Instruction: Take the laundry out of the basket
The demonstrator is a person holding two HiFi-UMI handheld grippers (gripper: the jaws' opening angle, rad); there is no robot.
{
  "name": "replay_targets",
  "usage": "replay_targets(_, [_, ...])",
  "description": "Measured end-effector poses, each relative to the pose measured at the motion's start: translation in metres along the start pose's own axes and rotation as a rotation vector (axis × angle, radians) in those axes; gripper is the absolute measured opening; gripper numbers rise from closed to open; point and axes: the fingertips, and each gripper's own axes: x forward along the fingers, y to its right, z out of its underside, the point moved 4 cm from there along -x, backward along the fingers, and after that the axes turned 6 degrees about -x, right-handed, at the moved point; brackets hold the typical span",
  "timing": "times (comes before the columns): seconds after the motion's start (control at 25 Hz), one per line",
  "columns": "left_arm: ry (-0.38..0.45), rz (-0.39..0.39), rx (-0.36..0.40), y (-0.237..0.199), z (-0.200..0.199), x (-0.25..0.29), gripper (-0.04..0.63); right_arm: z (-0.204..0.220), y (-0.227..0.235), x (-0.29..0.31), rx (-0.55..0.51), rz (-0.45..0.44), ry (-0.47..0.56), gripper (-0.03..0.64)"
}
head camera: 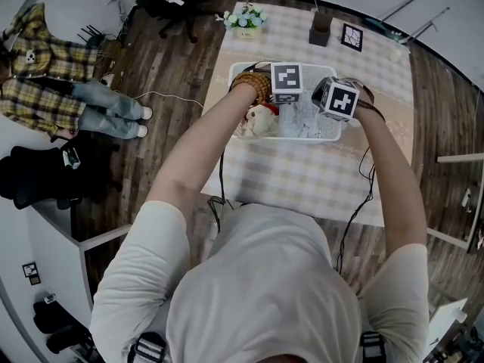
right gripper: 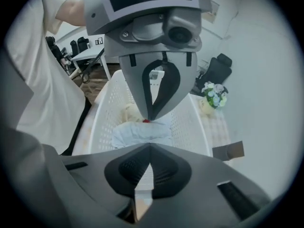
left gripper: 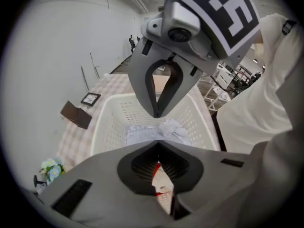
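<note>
Wood-plank floor all round, with a worktop [head camera: 302,176] under a checked cloth in the middle of the head view. A white basket [head camera: 333,136] sits on it, and the laundry [head camera: 302,121] — a pale blue-white bundle — is inside, next to a beige stuffed toy [head camera: 262,118]. A plaid shirt [head camera: 38,74] and jeans [head camera: 106,100] lie on the floor off to the left; can't say where those came from.

Left gripper view: the left gripper [left gripper: 158,142] has its jaws pressed together with nothing pinched, hovering above the bundle. The right gripper [left gripper: 156,114] faces it across the basket, tips just over the cloth.

Right gripper view: same story mirrored — jaws closed tight, empty, laundry below, a flower pot [right gripper: 212,95] beyond the basket's wall.

So I'd say the job is barely begun: everything's in the basket, first grab not yet made. Writing-wise, nothing readable; the pot's label is too small, and the gripper cubes [head camera: 286,82] only carry black-and-white squares.
</note>
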Motion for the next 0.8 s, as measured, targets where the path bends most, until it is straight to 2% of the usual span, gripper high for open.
replay_targets(0.08, [-0.039,0.041,-0.017,0.000,0.007,0.003,0.002,0.000,0.001,0.000,-0.001,-0.028,0.002,0.012])
replay_targets(0.28, [-0.044,0.034,-0.023,-0.003,0.012,0.007,0.006,0.005,0.002,0.002,0.009,-0.033,-0.020,0.017])
replay_targets(0.36, [-0.050,0.028,-0.012,-0.003,0.014,0.011,0.034,0.003,0.001,0.006,0.011,-0.044,-0.015,0.018])
replay_targets(0.52, [-0.050,0.029,-0.010,-0.005,0.016,0.020,0.037,0.008,0.001,0.018,0.016,-0.044,-0.042,0.032])
replay_targets(0.56, [-0.053,0.031,-0.009,-0.005,0.017,0.023,0.055,0.006,0.001,0.021,0.009,-0.045,-0.034,0.034])
replay_targets(0.64, [-0.063,0.037,-0.008,-0.006,0.020,0.029,0.121,0.003,0.003,0.027,-0.001,-0.048,-0.025,0.075])
replay_targets(0.8, [-0.069,0.039,-0.018,-0.012,0.028,0.042,0.170,-0.001,0.004,0.042,-0.006,-0.083,-0.002,0.190])
